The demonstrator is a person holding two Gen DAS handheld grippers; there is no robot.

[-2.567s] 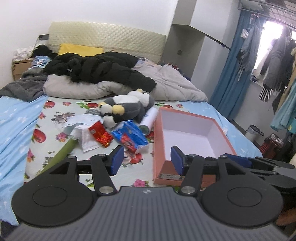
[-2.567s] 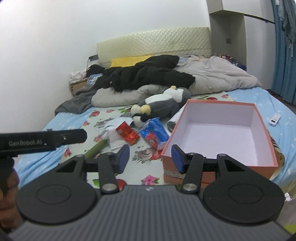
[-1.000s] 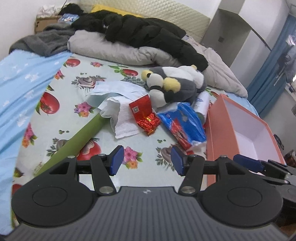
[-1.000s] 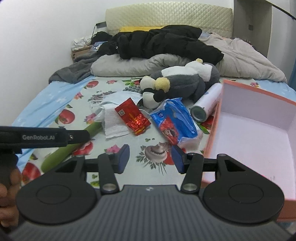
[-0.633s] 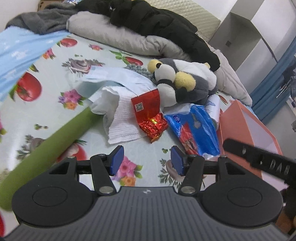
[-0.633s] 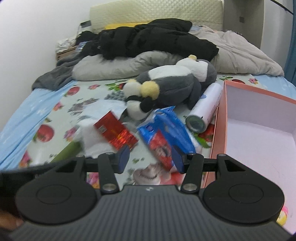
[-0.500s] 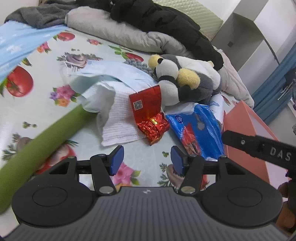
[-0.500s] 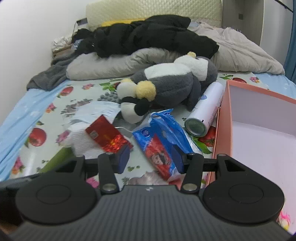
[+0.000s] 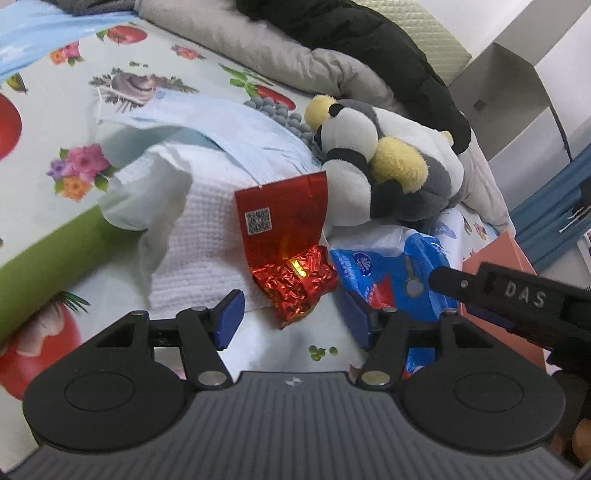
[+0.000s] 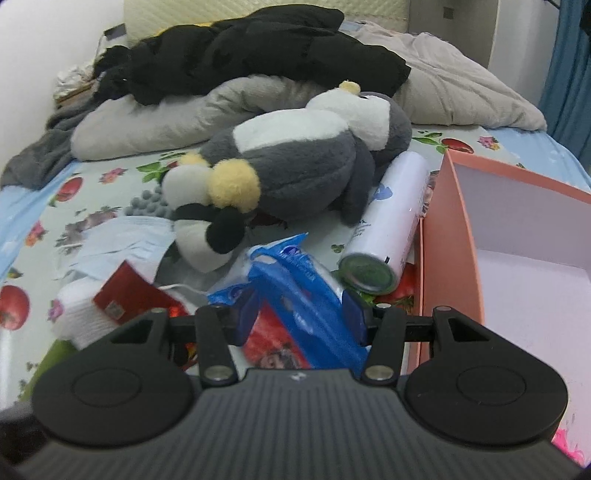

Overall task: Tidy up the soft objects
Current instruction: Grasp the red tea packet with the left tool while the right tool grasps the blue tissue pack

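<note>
Red packet point(image 9: 291, 254): on the bed, just ahead of the left gripper point(image 9: 293, 321), lined up with its gap for a pinch.
Blue pack point(image 10: 295, 291): between the right gripper point(image 10: 299, 319) jaws, apparently unpinched.
Plush point(image 10: 295, 166): beyond both, beside the box point(image 10: 454, 236), likely the destination.
Left jaws: opening, empty.
Right jaws: parted, released.
Pose: both angled downward toward the pile.

Home bedroom; bed with fruit-print sheet point(image 9: 122, 55); padded headboard point(image 10: 221, 9); rumpled quilt point(image 10: 454, 92)
</note>
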